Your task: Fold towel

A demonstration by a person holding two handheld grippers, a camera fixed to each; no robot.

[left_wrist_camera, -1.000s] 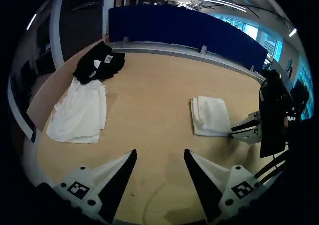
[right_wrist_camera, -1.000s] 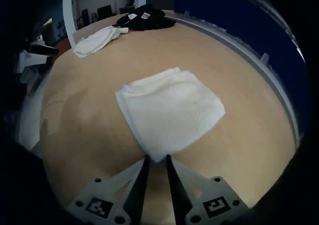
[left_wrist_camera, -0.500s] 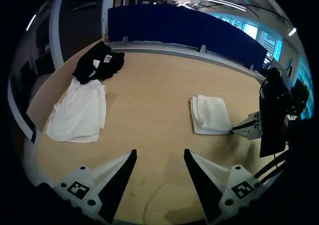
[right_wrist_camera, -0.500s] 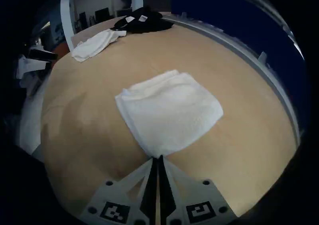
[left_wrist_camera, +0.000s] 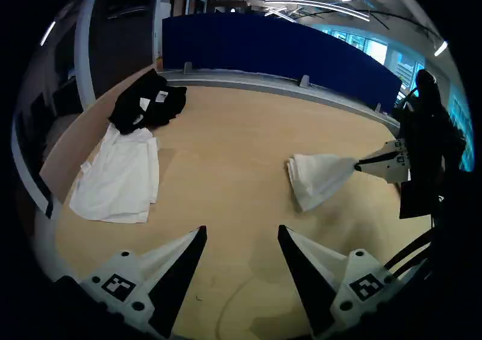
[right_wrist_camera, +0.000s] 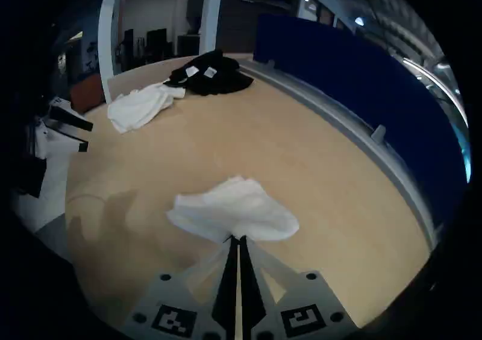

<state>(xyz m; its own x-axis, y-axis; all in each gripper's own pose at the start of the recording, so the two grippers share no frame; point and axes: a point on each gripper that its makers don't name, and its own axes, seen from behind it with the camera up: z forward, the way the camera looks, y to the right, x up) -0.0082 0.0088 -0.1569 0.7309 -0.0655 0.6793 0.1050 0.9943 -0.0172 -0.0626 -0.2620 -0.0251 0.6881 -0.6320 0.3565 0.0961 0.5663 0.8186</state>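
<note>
Where its corner vanishes inside clamped right gripper [right_wrist_camera: 237,240], towel [right_wrist_camera: 236,210] half-lifted off table [right_wrist_camera: 289,141]; left gripper [left_wrist_camera: 241,228] spread wide

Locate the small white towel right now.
In the right gripper view, the towel lies low-centre on the wooden table, its near corner pinched up by the right hand-held gripper; a white garment and black clothes lie farther off, upper left.
</note>
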